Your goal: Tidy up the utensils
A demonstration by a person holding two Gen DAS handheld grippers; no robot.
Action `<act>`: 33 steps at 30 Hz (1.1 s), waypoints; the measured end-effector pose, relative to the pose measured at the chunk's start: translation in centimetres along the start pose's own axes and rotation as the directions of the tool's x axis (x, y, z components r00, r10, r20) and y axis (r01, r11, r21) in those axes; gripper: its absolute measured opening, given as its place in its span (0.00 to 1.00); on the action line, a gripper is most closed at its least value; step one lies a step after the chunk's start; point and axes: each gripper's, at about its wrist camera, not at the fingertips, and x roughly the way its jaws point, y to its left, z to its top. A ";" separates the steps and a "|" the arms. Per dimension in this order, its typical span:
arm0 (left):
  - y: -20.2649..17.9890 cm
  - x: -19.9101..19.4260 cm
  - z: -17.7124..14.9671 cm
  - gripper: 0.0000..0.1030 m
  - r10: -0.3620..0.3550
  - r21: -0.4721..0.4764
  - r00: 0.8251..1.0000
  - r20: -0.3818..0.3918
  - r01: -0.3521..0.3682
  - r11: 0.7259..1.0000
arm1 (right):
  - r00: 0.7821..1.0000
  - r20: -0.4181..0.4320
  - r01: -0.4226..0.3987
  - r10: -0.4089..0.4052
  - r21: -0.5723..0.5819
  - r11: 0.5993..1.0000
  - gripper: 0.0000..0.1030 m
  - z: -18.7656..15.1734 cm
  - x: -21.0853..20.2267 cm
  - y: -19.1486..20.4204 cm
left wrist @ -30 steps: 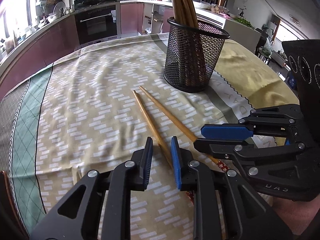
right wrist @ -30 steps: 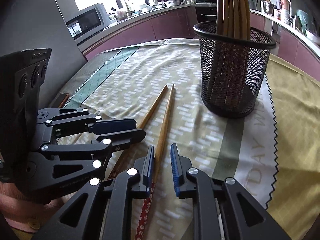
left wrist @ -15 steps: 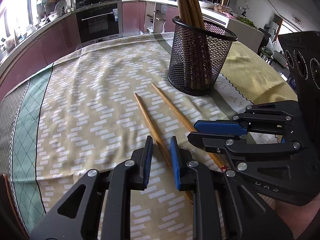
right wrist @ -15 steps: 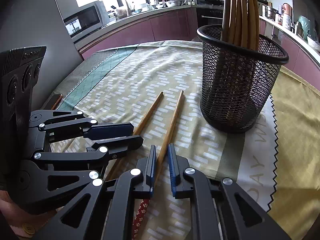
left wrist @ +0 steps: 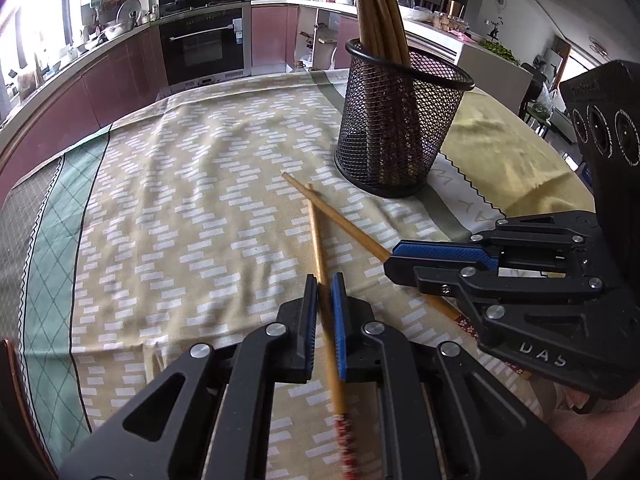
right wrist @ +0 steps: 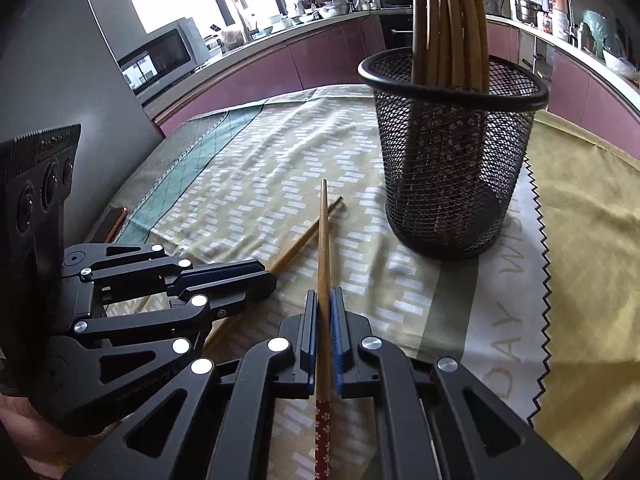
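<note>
Most of the job looks done: a bundle of chopsticks (right wrist: 448, 20) already stands upright in the black mesh cup (right wrist: 452, 168), ahead and right of the right gripper's fingers, ahead and slightly right of the left's. Two loose sticks are left, and both are in hand.

The right gripper (right wrist: 325, 336) is clamped on the right chopstick (right wrist: 323, 240); pads pinch the shaft just above its red floral end, tip pointing forward past the fingertips. The left gripper (left wrist: 325, 320) has the left chopstick (left wrist: 316, 240) between its fingers, nearly closed on it; firm contact hard to confirm, slight blur. The two sticks cross near their far tips, ahead of both finger pairs.

Remaining, by my read: lift both and drop them into the cup.

Sticks are thin tan bamboo, tapered, with red patterned butt ends. The patterned tablecloth (left wrist: 180, 200) lies under everything.
</note>
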 end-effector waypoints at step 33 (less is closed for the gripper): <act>0.0 -6.8 1.0 0.07 -0.073 -0.025 0.988 0.137 0.077 0.997 | 0.980 0.181 -0.078 0.078 -0.011 0.997 0.06 1.2 -7.5 -0.3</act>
